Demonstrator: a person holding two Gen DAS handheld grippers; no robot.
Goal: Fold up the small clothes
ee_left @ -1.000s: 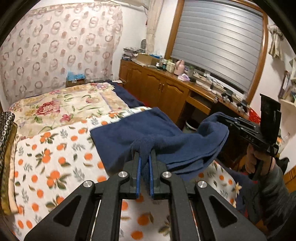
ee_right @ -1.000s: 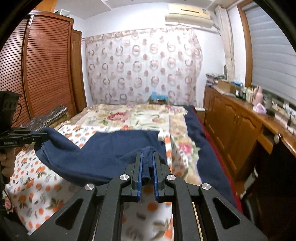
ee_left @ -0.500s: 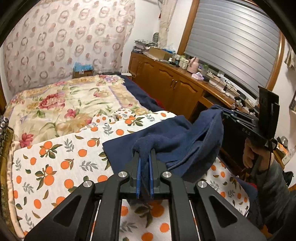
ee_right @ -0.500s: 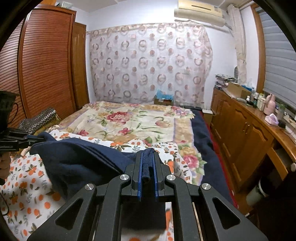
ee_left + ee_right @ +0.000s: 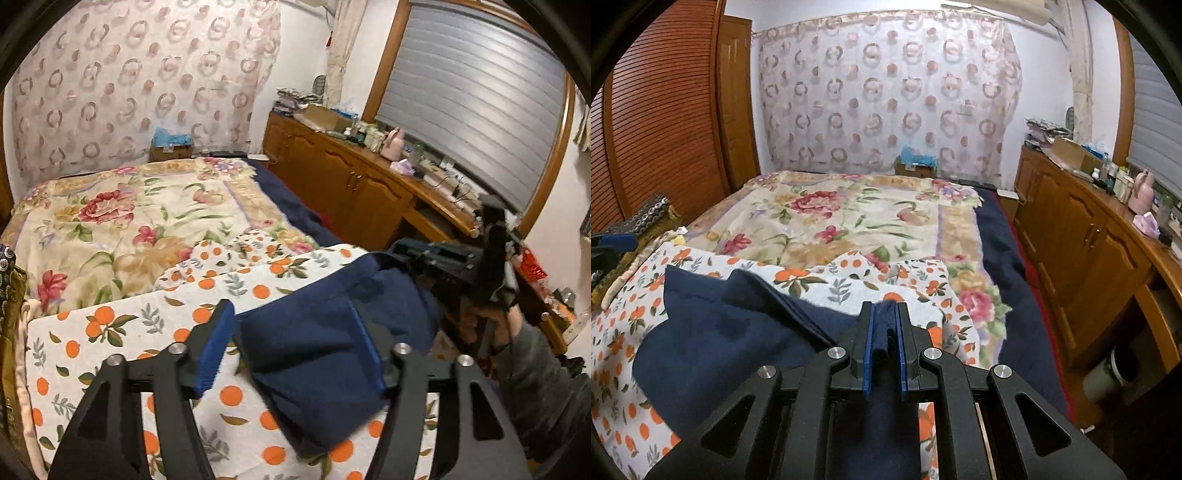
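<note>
The soft dark blue fleece garment (image 5: 317, 354) lies folded over on the white bedspread printed with oranges (image 5: 122, 332). The left gripper (image 5: 295, 354) has just been opening; its blue pads stand apart with the cloth loose between them, not squeezed. The right gripper (image 5: 884, 343) is pinched tight on the other corner of the fleece. The cloth stretches sideways between the two tools, so I think the right hand must lay its corner down next.
</note>
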